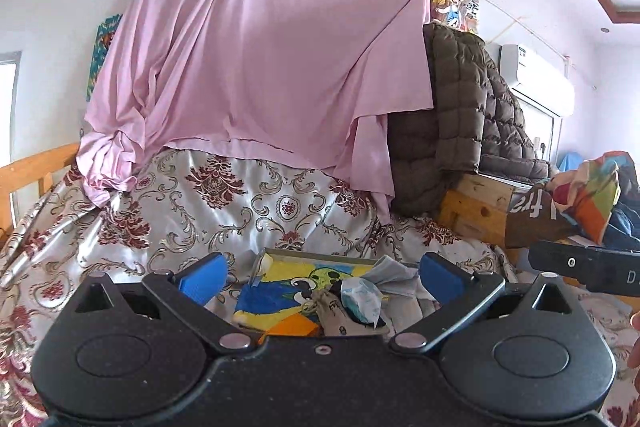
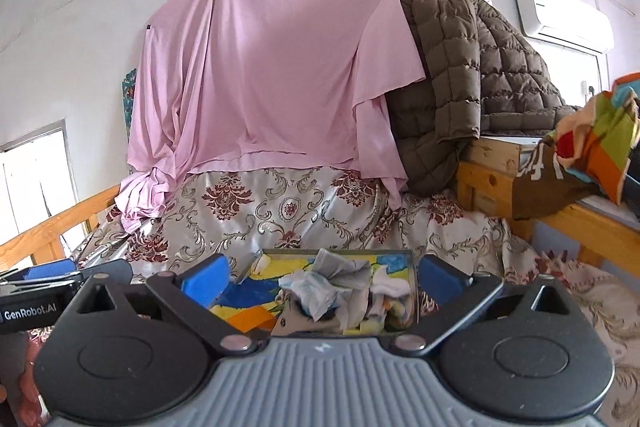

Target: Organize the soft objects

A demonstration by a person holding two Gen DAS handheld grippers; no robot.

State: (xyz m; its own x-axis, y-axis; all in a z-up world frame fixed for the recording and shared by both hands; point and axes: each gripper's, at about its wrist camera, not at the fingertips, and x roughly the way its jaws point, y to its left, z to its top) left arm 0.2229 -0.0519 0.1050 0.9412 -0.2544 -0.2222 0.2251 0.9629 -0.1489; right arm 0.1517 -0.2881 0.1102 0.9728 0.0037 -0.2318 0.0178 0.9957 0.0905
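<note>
Both the left gripper and the right gripper hover with jaws spread wide and empty above the tray of crumpled socks resting on the floral bedspread

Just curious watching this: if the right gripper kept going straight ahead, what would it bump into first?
Probably the pile of crumpled socks in the colourful tray, lying ahead between the open right gripper fingers; depth is hard to judge.
</note>
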